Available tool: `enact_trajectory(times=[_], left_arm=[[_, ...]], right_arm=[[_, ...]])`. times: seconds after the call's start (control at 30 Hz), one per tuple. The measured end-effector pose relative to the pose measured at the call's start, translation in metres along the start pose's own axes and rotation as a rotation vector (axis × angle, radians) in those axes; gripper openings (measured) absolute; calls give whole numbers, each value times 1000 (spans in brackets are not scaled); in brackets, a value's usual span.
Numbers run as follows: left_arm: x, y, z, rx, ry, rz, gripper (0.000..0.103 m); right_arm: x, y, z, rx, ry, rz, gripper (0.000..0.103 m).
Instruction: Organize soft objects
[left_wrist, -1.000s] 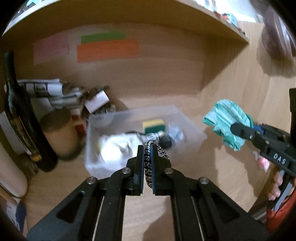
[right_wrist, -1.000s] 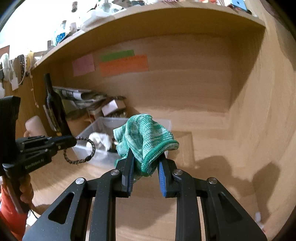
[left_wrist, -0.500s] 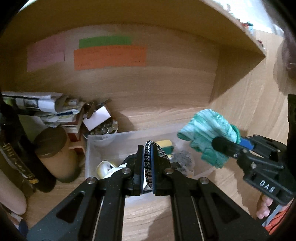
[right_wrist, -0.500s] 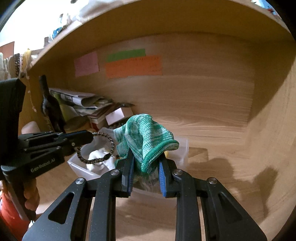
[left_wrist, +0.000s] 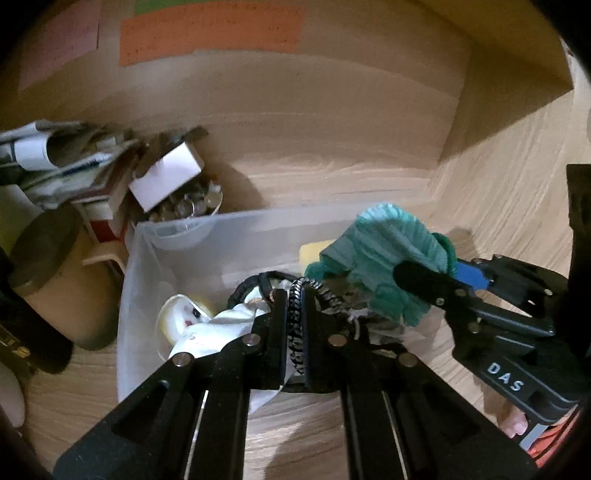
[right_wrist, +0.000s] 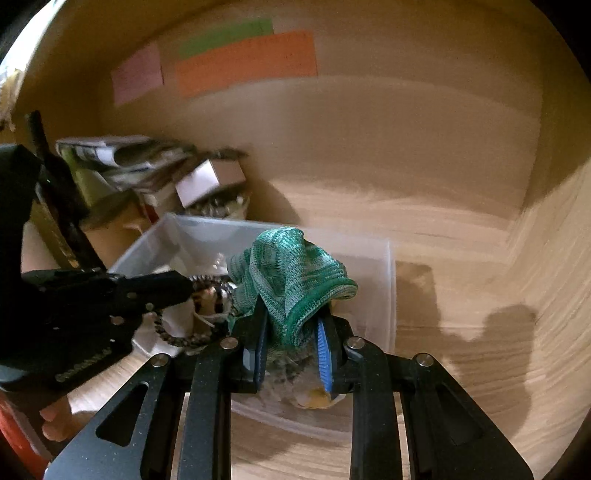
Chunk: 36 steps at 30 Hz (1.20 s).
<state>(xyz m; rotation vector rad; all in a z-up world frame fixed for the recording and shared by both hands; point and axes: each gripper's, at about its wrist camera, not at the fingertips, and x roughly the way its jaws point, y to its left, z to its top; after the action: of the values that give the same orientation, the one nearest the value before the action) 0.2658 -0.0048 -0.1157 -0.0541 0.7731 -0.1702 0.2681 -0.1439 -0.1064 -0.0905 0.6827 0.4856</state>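
My left gripper (left_wrist: 294, 295) is shut on a black-and-white braided cord loop (left_wrist: 295, 332) and holds it over the clear plastic bin (left_wrist: 147, 258). My right gripper (right_wrist: 291, 332) holds a green knitted cloth (right_wrist: 291, 273) over the right part of the same bin (right_wrist: 384, 288); its jaws look a little parted around the cloth. The cloth (left_wrist: 384, 266) and right gripper (left_wrist: 436, 277) also show in the left wrist view. The cord loop (right_wrist: 184, 332) hangs from the left gripper (right_wrist: 184, 284) in the right wrist view. A white cloth (left_wrist: 207, 328) and a yellow sponge (left_wrist: 314, 251) lie in the bin.
The bin sits in a wooden shelf alcove. Left of it stand a brown jar (left_wrist: 55, 280), a dark bottle (right_wrist: 62, 206), folded papers (left_wrist: 55, 155), a small white box (left_wrist: 166, 177) and a bowl of small metal bits (left_wrist: 188, 210). Coloured notes (right_wrist: 243, 59) are stuck on the back wall.
Both grippers have moved forward and down over the bin. The green cloth and the cord loop now hang above the bin's contents, close together. The right jaws look slightly wider.
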Motion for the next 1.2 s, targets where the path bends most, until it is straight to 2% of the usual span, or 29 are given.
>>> enact_trajectory(times=[0.1, 0.2, 0.27, 0.33, 0.43, 0.47, 0.5, 0.6, 0.83, 1.03, 1.2], left_arm=[[3, 0, -2, 1, 9, -3, 6], [7, 0, -3, 5, 24, -6, 6], [8, -1, -3, 5, 35, -9, 10], [6, -1, -4, 7, 39, -12, 13], [2, -2, -2, 14, 29, -9, 25], [1, -1, -1, 14, 22, -7, 35], [-3, -2, -1, 14, 11, -3, 43], [-19, -3, -1, 23, -37, 16, 50], [-62, -7, -1, 32, -139, 38, 56], [-113, -16, -4, 43, -268, 61, 58], [-156, -22, -12, 48, -377, 74, 64]], right_arm=[[9, -1, -3, 9, 51, 4, 23], [12, -2, -5, 3, 61, -6, 24], [13, -1, -5, -8, 69, -21, 28], [13, 0, -6, -19, 72, -39, 39], [6, -1, -6, -27, 49, -66, 55], [4, -1, -5, -26, 36, -69, 57], [0, -1, -4, -26, 24, -68, 59], [-12, -2, -3, -26, -5, -60, 61], [-54, -2, 5, -27, -101, -38, 63], [-108, 2, 7, -32, -220, -4, 66], [-154, 8, 6, -34, -322, 24, 67]])
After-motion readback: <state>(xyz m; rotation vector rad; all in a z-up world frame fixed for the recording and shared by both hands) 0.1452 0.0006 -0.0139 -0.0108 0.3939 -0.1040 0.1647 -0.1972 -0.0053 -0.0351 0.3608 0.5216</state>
